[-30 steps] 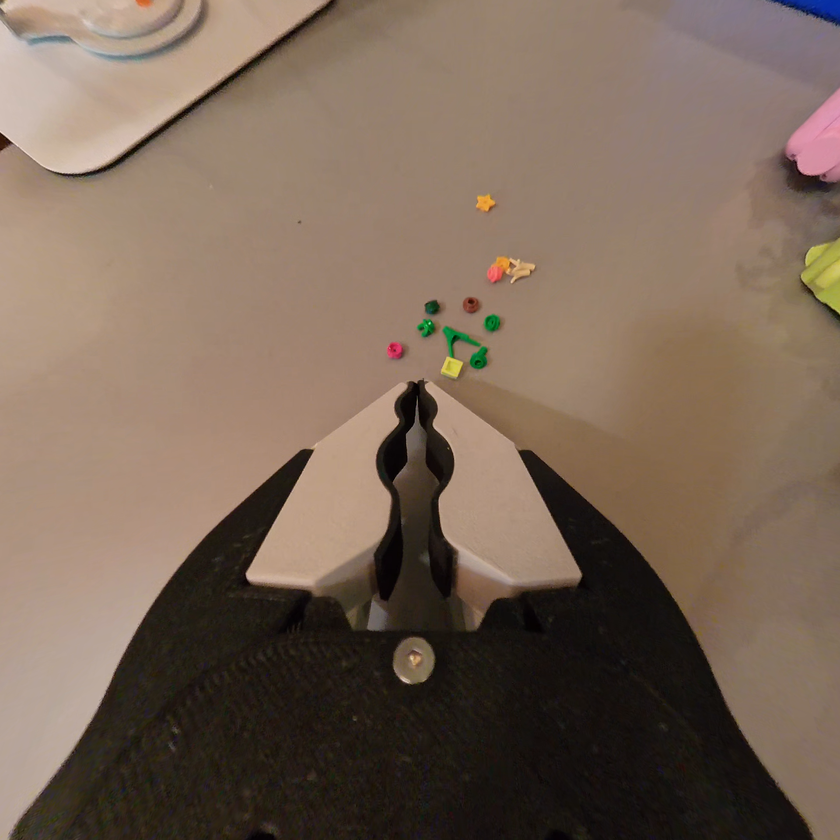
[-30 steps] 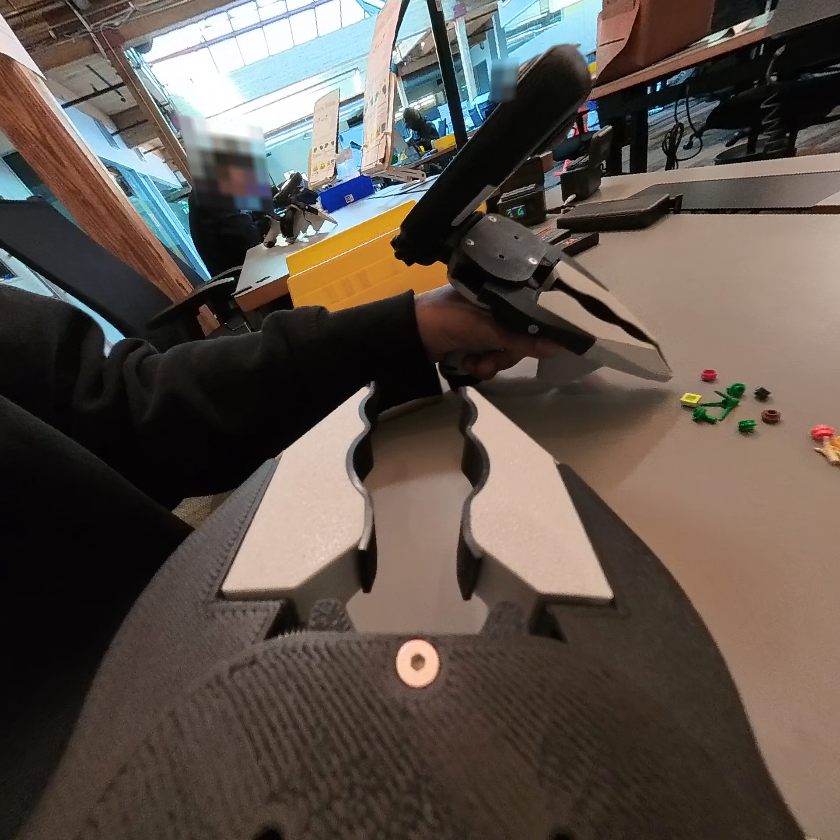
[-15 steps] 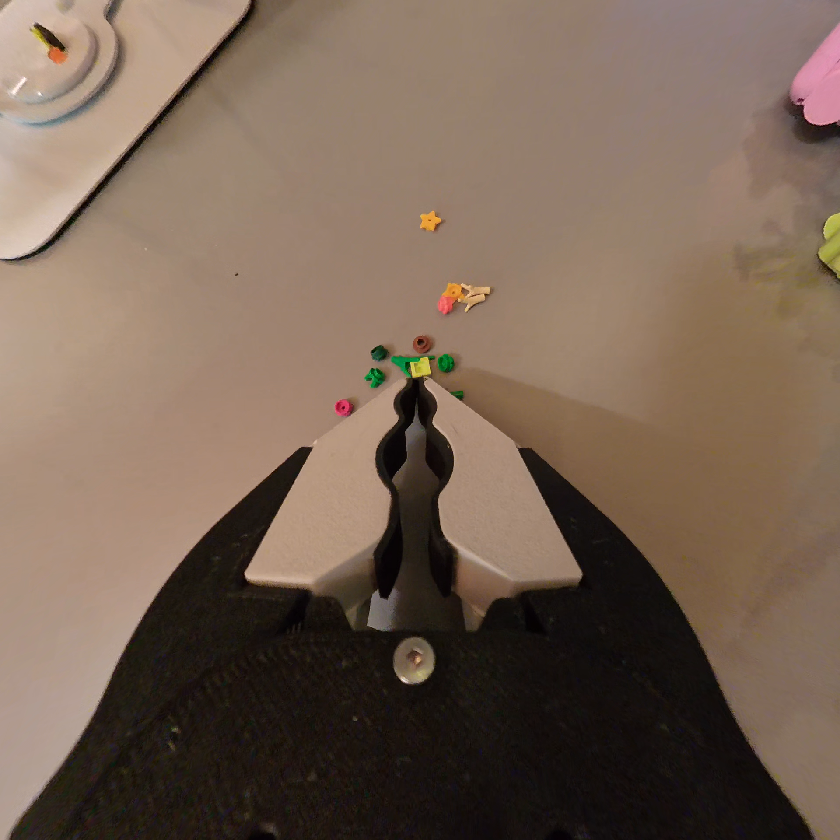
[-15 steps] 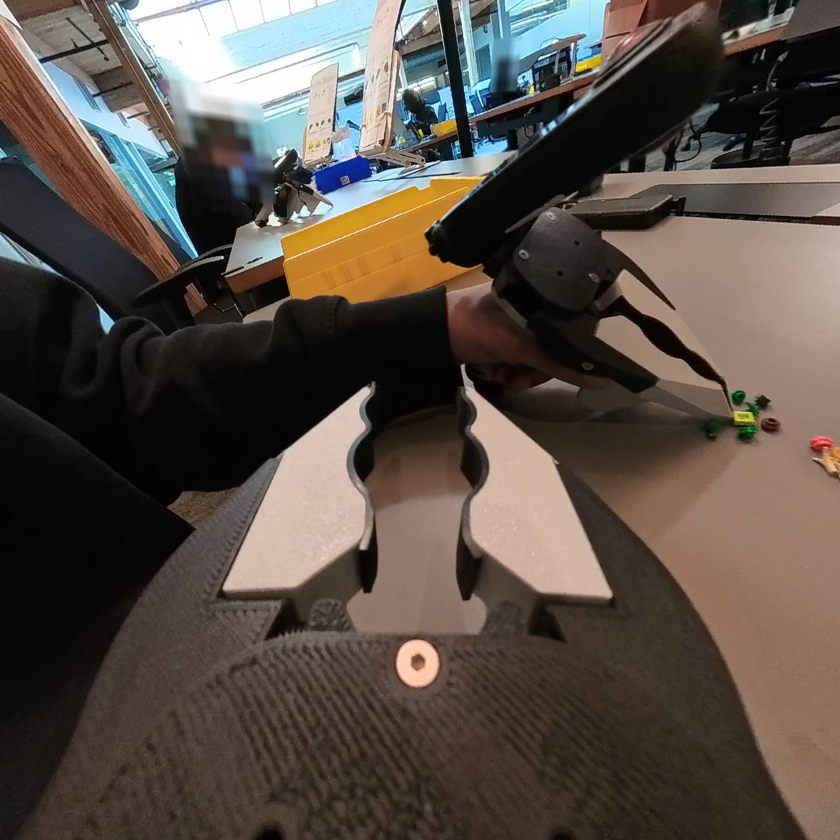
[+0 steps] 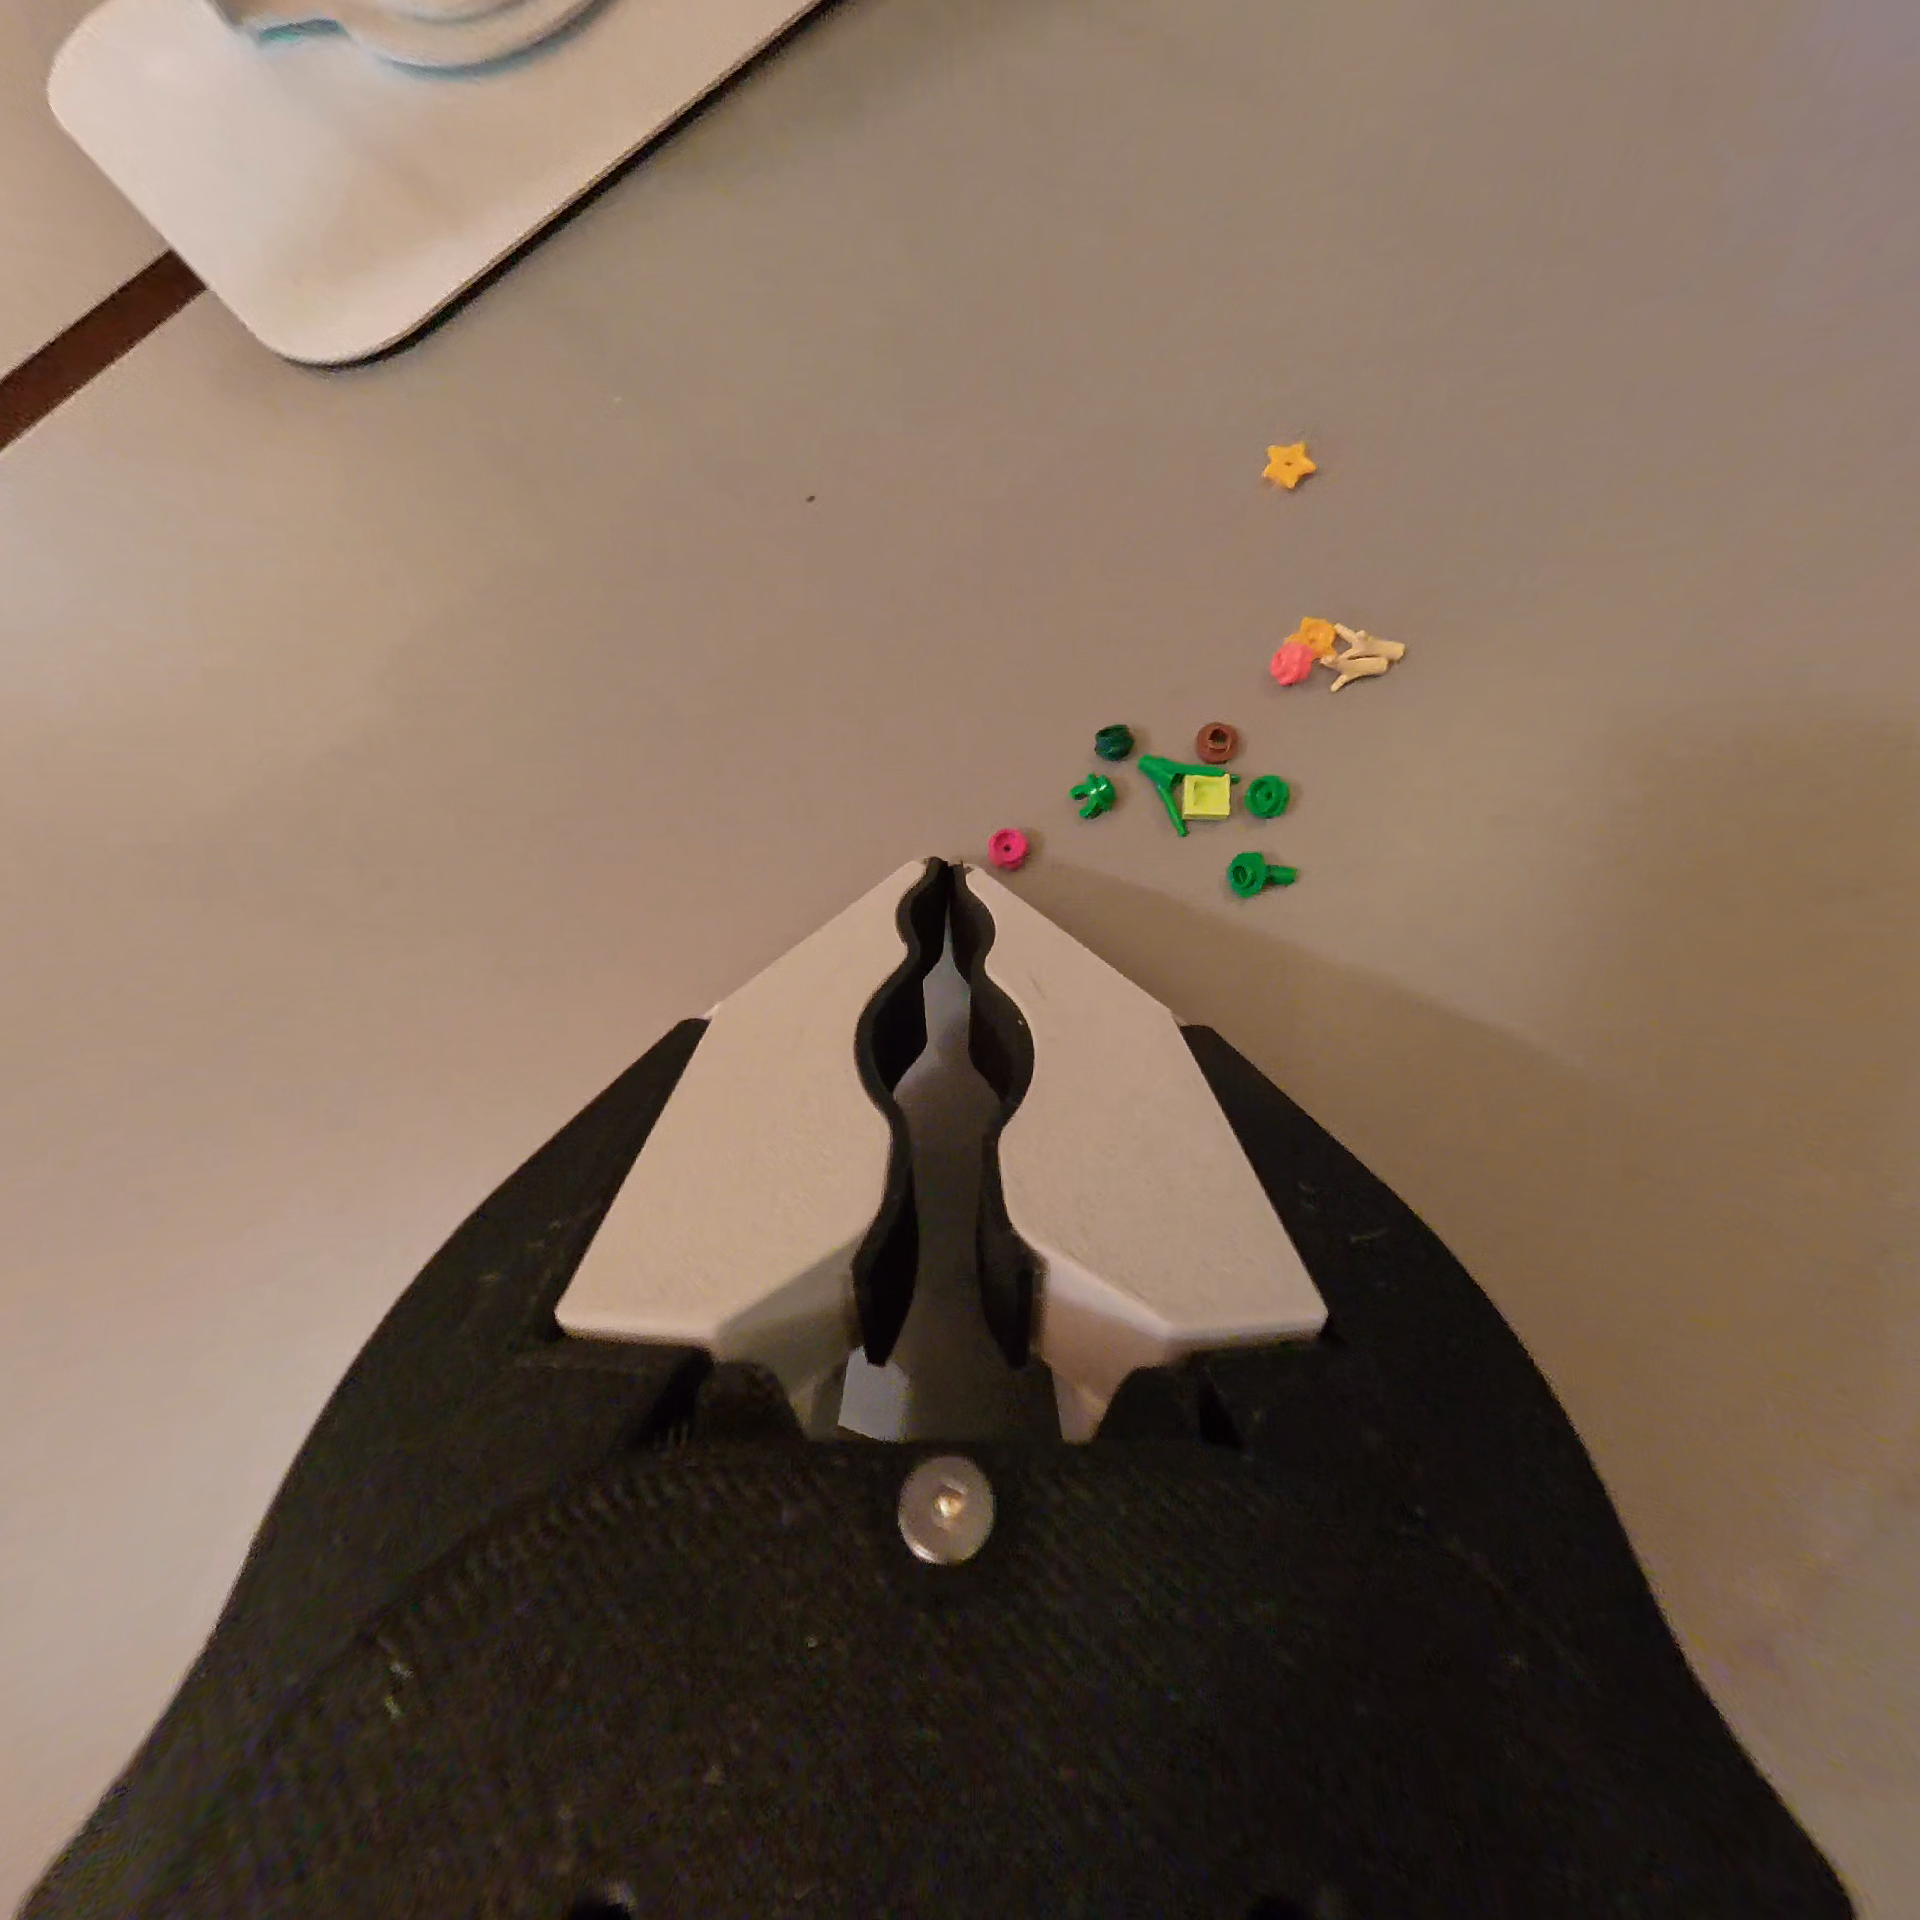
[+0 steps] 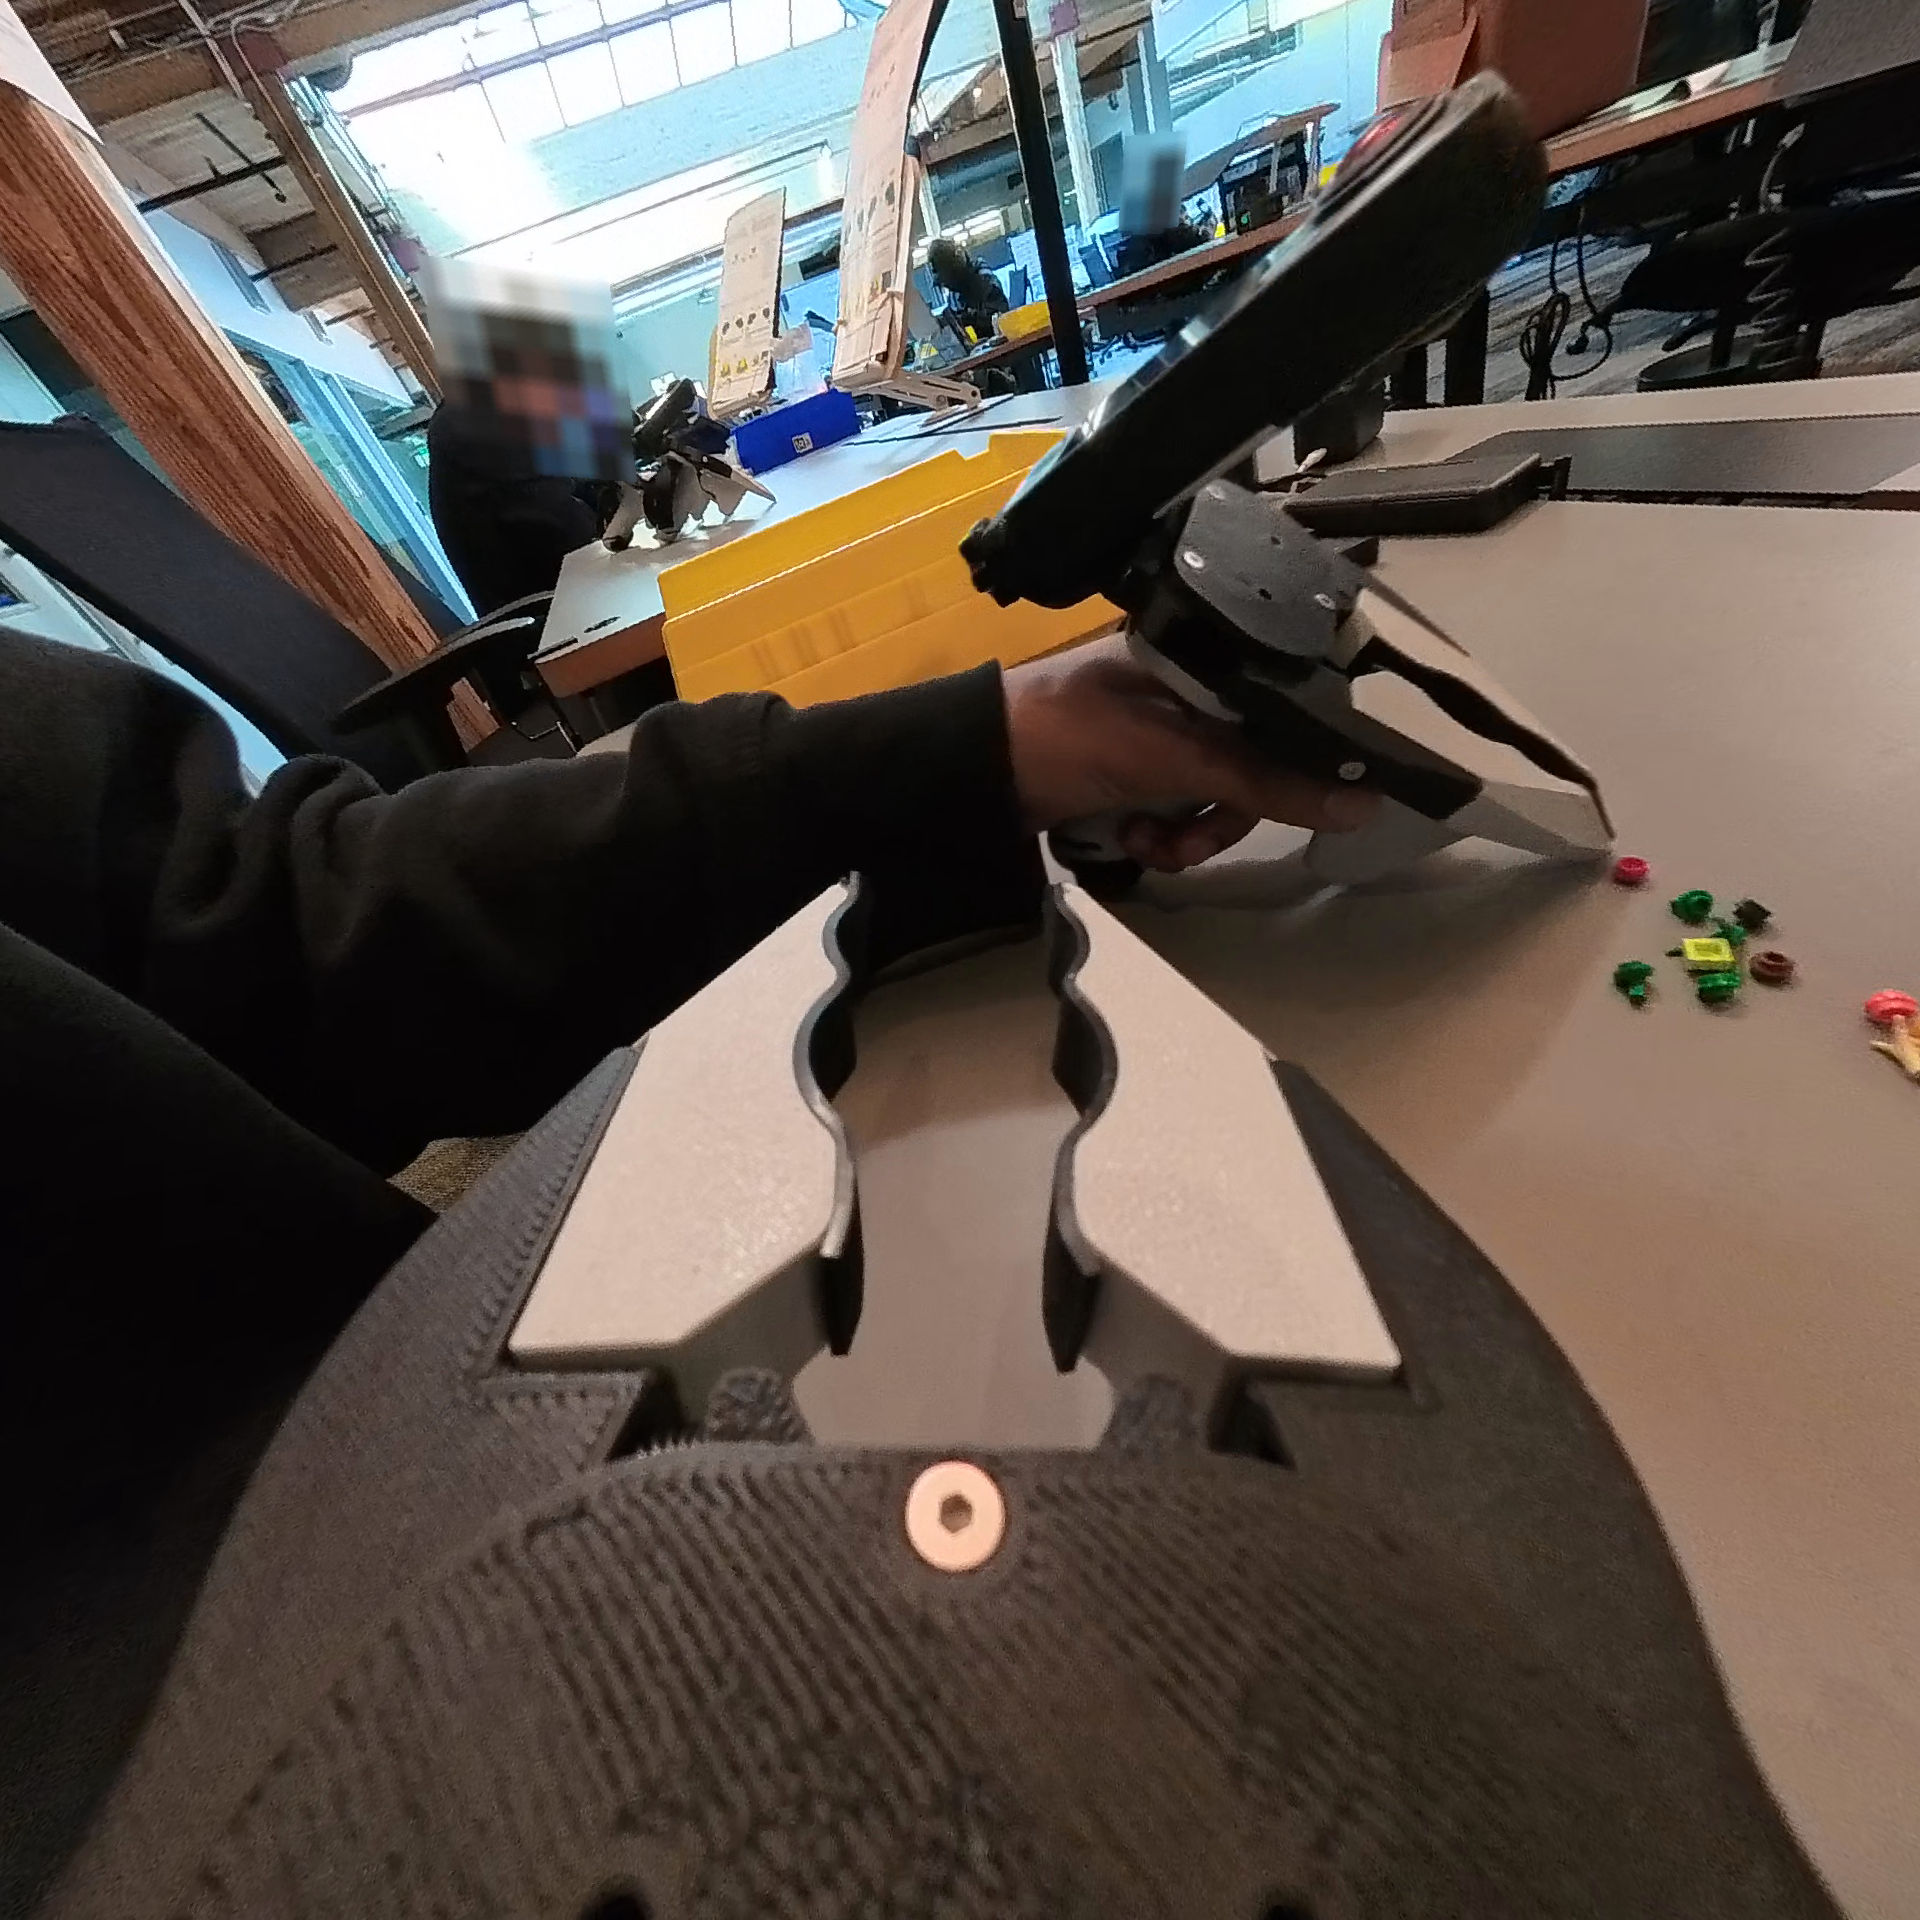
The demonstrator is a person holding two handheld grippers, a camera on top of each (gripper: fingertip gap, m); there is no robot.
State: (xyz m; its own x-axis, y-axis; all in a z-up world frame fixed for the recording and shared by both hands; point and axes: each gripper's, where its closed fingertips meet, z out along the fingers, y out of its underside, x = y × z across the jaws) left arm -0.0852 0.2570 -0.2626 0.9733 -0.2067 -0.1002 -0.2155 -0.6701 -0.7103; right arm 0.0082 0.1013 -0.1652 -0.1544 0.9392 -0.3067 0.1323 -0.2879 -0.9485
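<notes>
Several tiny plastic pieces lie scattered on the grey table. My left gripper point(image 5: 943, 868) is shut and empty, tips low at the table, just left of a small pink round stud point(image 5: 1007, 848). Beyond it lie a lime square tile point(image 5: 1205, 797) on a green stem point(image 5: 1162, 781), green studs point(image 5: 1267, 796), a brown stud point(image 5: 1216, 741), a pink and tan cluster point(image 5: 1335, 657) and an orange star point(image 5: 1288, 463). My right gripper point(image 6: 948, 914) is open and empty, held back over the table's near side. It sees the left gripper point(image 6: 1595, 826) next to the pink stud point(image 6: 1631, 870).
A white flat tray point(image 5: 343, 208) holding a clear lidded dish lies at the far left. A person's dark sleeve and hand point(image 6: 1122, 758) hold the left gripper. A yellow bin point(image 6: 862, 613) and other tables stand behind. The left gripper's tips are roughly 20 cm from the right gripper's. My left gripper is the nearer one to the lime square tile point(image 5: 1205, 797): about 5 cm, against 15 cm. The brown stud point(image 5: 1216, 741) sits 5 cm or so from the ends of my left fingers. Look for it in the right wrist view point(image 6: 1776, 969) too. The orange star point(image 5: 1288, 463) is about 11 cm from my left fingertips and 20 cm from my right.
My left gripper pushed into the pile, moving the lime tile onto the green stem, then drew back and to the left, ending beside the pink stud. The right gripper stayed open and nearly still.
</notes>
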